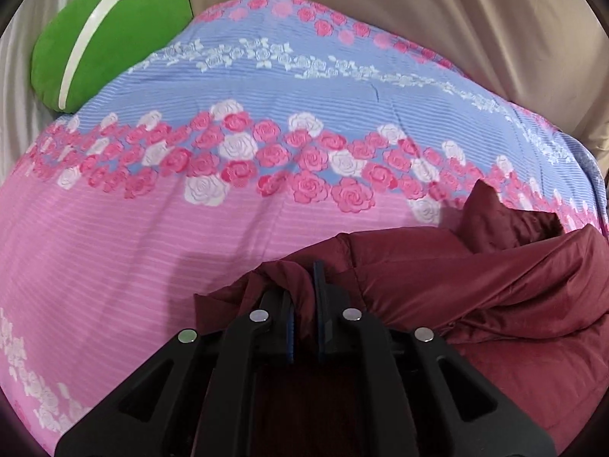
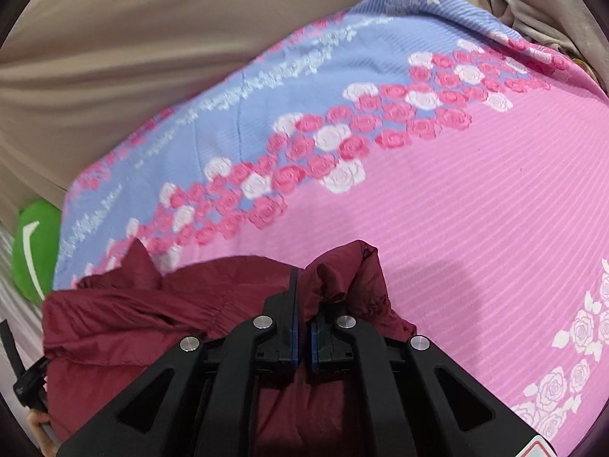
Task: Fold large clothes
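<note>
A dark red padded jacket (image 1: 475, 278) lies bunched on a pink and blue floral bedspread (image 1: 152, 243). My left gripper (image 1: 304, 289) is shut on a fold of the jacket's edge at the jacket's left end. In the right wrist view the same jacket (image 2: 152, 312) spreads to the left, and my right gripper (image 2: 304, 297) is shut on a bunched fold at its right end. The fabric rises between the jaws of both grippers. The bedspread (image 2: 475, 209) stretches ahead.
A green cushion with a white stripe (image 1: 106, 38) lies at the bedspread's far left corner; it also shows in the right wrist view (image 2: 34, 247). Beige fabric (image 1: 456, 19) hangs behind the bed. The left gripper's black body (image 2: 26, 377) shows at the left edge.
</note>
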